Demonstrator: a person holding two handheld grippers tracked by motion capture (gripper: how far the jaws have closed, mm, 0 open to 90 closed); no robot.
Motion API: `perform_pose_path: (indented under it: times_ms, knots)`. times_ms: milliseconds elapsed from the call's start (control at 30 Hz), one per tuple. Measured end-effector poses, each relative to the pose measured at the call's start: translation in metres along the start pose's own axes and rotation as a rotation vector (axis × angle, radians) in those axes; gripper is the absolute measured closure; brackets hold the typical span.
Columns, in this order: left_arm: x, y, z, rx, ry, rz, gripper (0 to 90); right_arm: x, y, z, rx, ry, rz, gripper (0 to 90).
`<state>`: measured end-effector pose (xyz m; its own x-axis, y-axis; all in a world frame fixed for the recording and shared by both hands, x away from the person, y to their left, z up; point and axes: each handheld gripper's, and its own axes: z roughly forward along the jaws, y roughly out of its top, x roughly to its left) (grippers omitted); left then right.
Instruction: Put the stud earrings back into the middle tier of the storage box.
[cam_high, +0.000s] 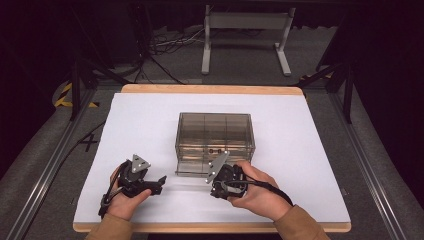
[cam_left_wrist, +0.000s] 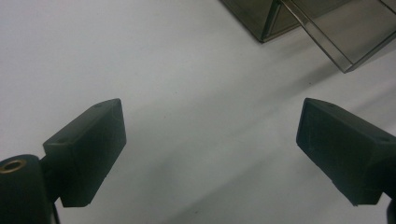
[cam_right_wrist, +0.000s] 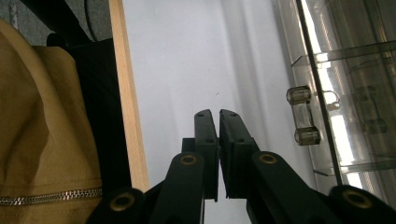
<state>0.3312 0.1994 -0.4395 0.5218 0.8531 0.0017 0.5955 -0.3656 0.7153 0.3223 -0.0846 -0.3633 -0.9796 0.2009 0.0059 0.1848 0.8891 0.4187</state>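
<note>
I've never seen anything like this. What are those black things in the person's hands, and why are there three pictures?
A person holds two hand-worked grippers, tools with two black jaws each. The high view looks down on the white table top, where a clear plastic drawer box stands with one drawer pulled out at the front. The other two pictures come from cameras riding on the grippers. The left gripper has its jaws wide apart over the bare surface. The right gripper has its jaws closed on nothing, beside the drawer's handle.

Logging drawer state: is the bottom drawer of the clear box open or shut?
Open. The drawer juts out of the box toward the person, its handle well clear of the shelves.
</note>
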Motion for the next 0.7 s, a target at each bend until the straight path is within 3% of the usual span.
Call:
perform_pose_path:
  times_ms: [700]
  knots:
    - [0.000, 0.000, 0.000, -0.001, 0.001, -0.004, 9.2, -0.004, 0.005, -0.013, -0.057, -0.027, 0.013, 86.7]
